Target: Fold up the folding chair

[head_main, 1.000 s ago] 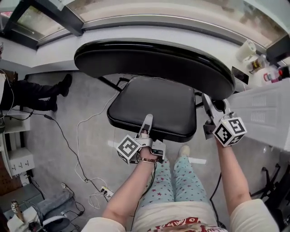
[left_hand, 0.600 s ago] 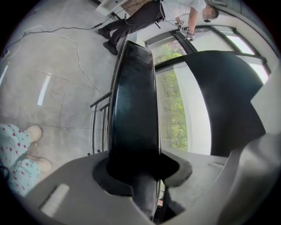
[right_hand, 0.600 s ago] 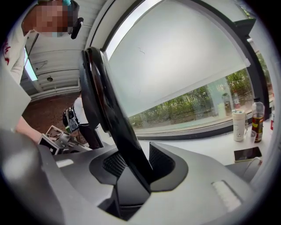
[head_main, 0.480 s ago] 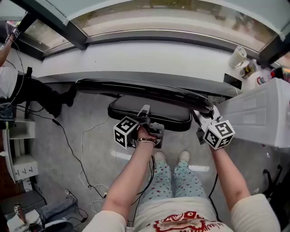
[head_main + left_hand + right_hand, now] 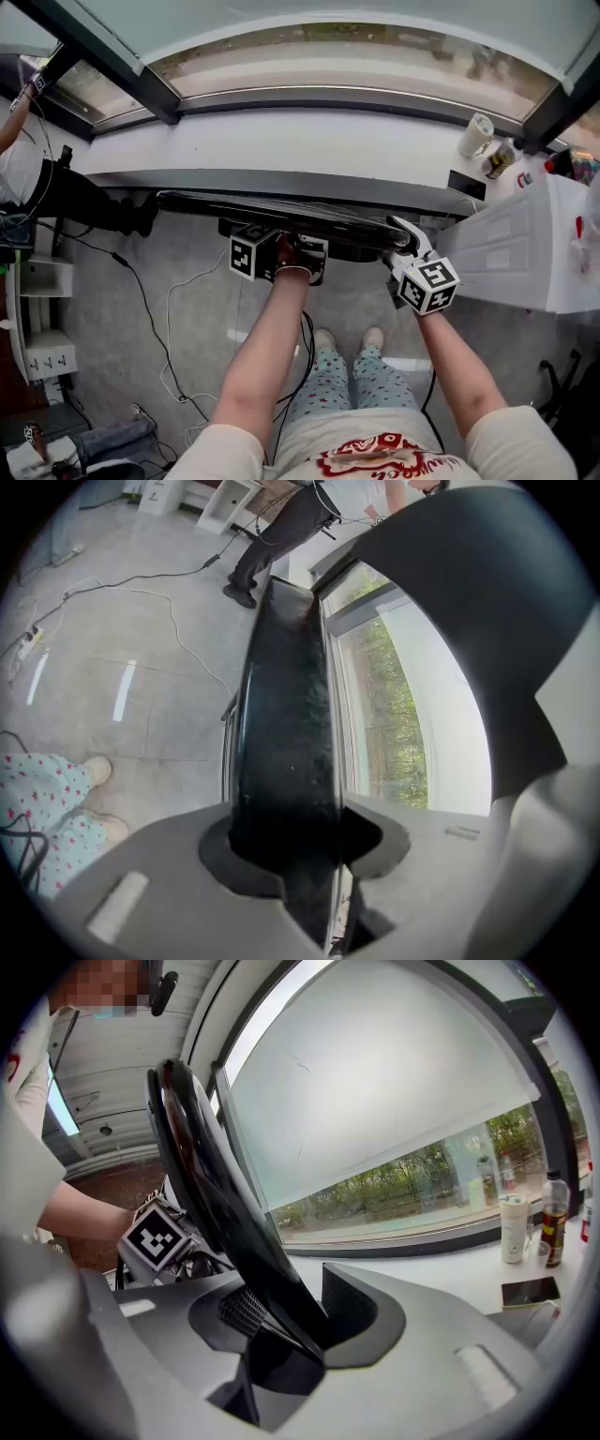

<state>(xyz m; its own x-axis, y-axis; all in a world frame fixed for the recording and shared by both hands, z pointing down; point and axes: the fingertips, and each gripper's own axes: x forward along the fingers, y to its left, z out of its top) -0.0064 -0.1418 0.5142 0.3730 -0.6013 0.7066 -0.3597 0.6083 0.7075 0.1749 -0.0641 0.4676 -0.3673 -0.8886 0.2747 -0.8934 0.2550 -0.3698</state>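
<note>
Head view: grey concrete floor (image 5: 159,309), white window sill (image 5: 281,141) — the glossy black folding chair (image 5: 281,208) stands nearly flat beneath it. The left gripper (image 5: 298,242) jaws clamp its padded edge; the right gripper (image 5: 403,232) jaws, just opening, loosely straddle its curved rim.

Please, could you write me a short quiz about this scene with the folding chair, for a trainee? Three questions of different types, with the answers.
1. True or false: the folding chair's seat lies flat, ready for sitting.
2. What does the left gripper clamp? A. the seat's edge B. a broom handle C. a table leg
3. On what does the white cup stand?
Key: 1. False: it is tipped up beside the backrest. 2. A. 3. The window sill.
</note>
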